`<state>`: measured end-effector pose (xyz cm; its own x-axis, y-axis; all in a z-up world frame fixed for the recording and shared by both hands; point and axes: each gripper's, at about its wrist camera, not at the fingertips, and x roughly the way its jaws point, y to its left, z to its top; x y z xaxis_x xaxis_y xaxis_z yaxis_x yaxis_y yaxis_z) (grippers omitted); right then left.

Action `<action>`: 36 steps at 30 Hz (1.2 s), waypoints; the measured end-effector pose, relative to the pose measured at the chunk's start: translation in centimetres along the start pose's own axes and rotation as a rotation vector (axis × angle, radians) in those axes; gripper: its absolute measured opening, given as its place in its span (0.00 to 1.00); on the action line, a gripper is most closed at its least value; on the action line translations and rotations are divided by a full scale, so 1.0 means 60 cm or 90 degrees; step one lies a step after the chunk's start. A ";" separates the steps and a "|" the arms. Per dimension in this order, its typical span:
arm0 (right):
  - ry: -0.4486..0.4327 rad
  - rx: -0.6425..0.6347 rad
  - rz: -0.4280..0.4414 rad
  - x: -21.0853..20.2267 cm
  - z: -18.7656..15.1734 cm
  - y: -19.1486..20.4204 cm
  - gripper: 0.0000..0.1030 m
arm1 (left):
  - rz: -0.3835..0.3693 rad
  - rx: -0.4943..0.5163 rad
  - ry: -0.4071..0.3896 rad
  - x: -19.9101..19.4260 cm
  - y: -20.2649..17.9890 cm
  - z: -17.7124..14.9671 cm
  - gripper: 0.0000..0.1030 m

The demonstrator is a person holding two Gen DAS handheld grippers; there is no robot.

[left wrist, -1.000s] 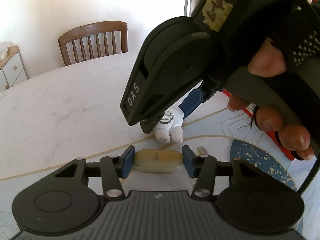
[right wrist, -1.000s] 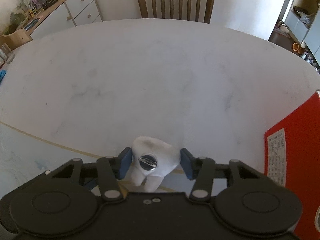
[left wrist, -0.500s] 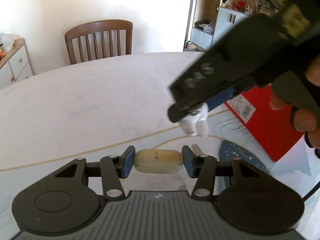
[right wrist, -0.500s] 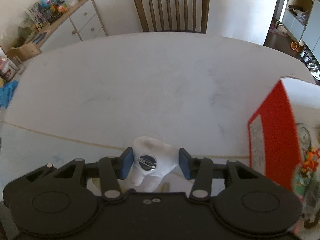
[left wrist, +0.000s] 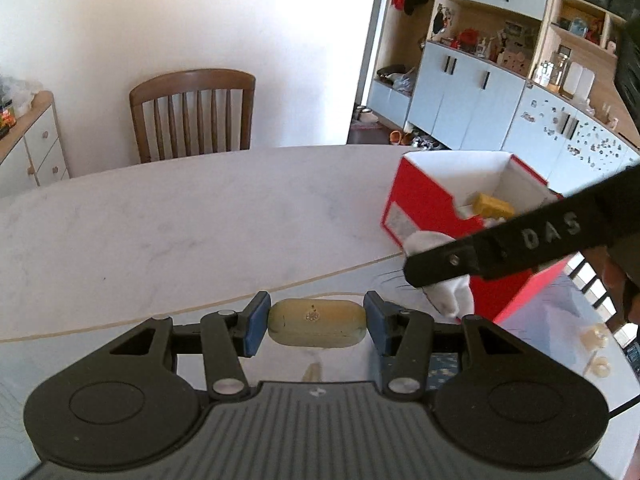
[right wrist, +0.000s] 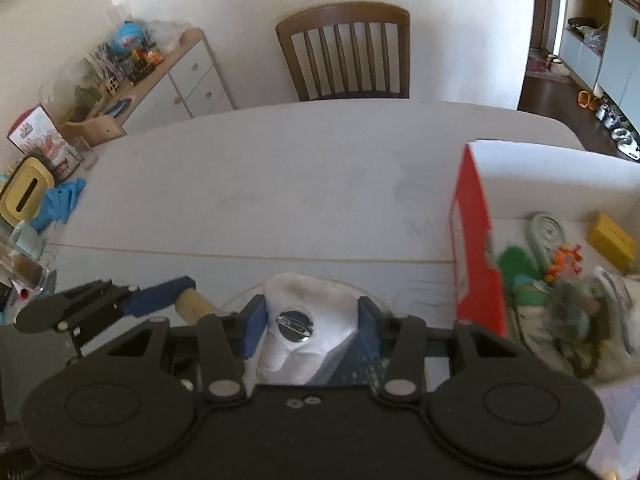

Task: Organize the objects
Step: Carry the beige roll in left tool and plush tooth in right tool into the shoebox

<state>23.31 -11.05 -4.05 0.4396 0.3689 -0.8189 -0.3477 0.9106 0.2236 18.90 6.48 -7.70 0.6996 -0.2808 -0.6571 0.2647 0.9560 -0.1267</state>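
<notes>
Right gripper's arm crossed the white plush toy [left wrist: 448, 300] in the left wrist view, hiding its middle, and the person's hand [left wrist: 624, 284] was cut by the right edge. Contents of the red box [right wrist: 474, 240] were smeared with blur in the right wrist view; only a yellow block [right wrist: 612, 238] and a green shape [right wrist: 520, 264] could be made out, the rest unidentifiable. Clutter on the sideboard [right wrist: 180, 76] was too small to name, and the tan capsule-shaped object [right wrist: 192, 304] showed only one end behind the right gripper's body.

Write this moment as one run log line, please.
left gripper: shut on beige case | right gripper: shut on white plush | red box: open, holds toys
</notes>
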 end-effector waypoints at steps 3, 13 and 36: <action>-0.016 0.000 -0.004 -0.031 -0.016 -0.010 0.46 | -0.009 0.003 -0.005 -0.020 -0.015 0.007 0.49; -0.061 0.012 -0.002 -0.121 -0.066 -0.051 0.46 | -0.028 0.008 -0.020 -0.063 -0.076 0.039 0.49; -0.097 0.010 -0.027 -0.215 -0.106 -0.260 0.46 | -0.024 0.056 0.000 0.026 -0.282 0.089 0.49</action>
<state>17.80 -31.23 -0.33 0.5747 0.3534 -0.7381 -0.3137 0.9282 0.2002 19.05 -10.58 -2.64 0.6883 -0.3167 -0.6527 0.3486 0.9334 -0.0852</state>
